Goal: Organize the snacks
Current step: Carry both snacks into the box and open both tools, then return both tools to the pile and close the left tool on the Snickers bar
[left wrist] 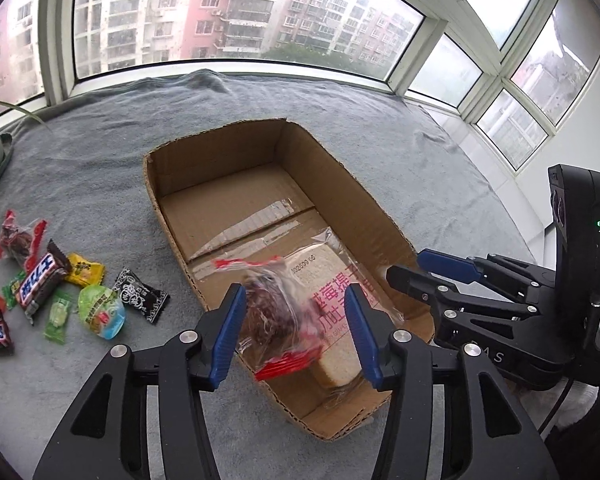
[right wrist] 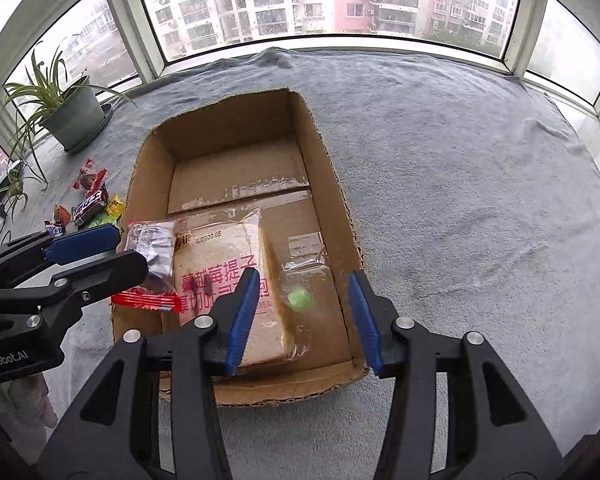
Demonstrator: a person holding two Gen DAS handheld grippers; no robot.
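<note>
Hovering over the box (left wrist: 380, 216), the left gripper (left wrist: 296, 332) stands open; a red-edged snack bag (left wrist: 276, 316) sits blurred between its pads, touching neither, above the bread pack (left wrist: 336, 320) lying in the box's near end. The right gripper (right wrist: 304, 316) is open too, with a small green candy (right wrist: 299, 300) blurred between its fingers over the box floor, just right of the bread. More snacks (left wrist: 56, 292) lie in a loose cluster on the grey cloth (left wrist: 80, 184) covering the desk, left of the box, well apart from both grippers.
</note>
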